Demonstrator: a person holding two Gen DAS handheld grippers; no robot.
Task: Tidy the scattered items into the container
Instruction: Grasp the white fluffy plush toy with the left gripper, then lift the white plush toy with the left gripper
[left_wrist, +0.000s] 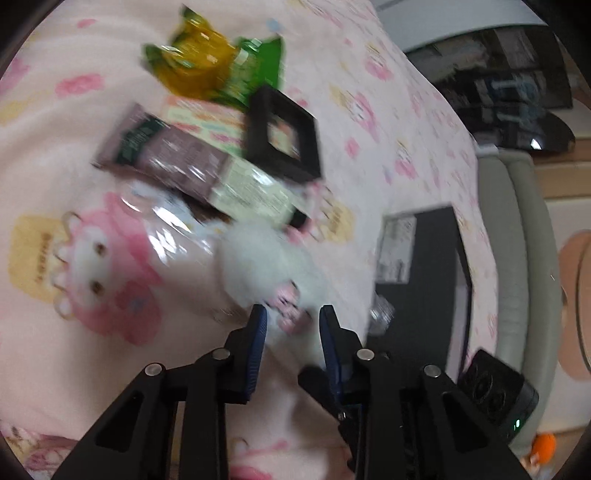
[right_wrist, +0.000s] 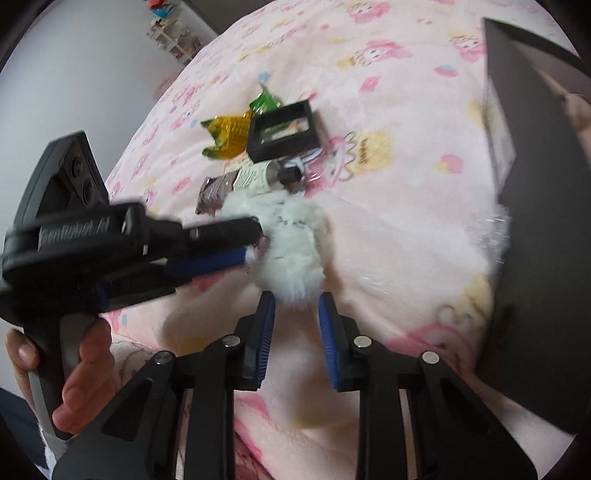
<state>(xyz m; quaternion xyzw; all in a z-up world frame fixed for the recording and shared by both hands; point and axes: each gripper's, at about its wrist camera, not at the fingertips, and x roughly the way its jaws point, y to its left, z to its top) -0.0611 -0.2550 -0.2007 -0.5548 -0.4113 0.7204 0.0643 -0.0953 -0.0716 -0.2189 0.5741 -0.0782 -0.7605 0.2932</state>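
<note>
I see the white fluffy toy (right_wrist: 291, 251) on the bed (right_wrist: 388, 184), just ahead of my right tool (right_wrist: 296, 301), whose jaws stand wide and empty. My left tool (left_wrist: 290, 314) reaches the toy's pink tag, jaws apart, not gripping.

One plush toy (right_wrist: 291, 243), two snack packets (right_wrist: 227, 136).

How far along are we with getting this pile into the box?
Nothing looks packed yet. The left gripper is at the white plush toy, fingers around its pink part; whether they have closed is unclear. The right gripper is open and empty. The snack bag, black frame, tube and clear packet remain outside the dark box.
</note>
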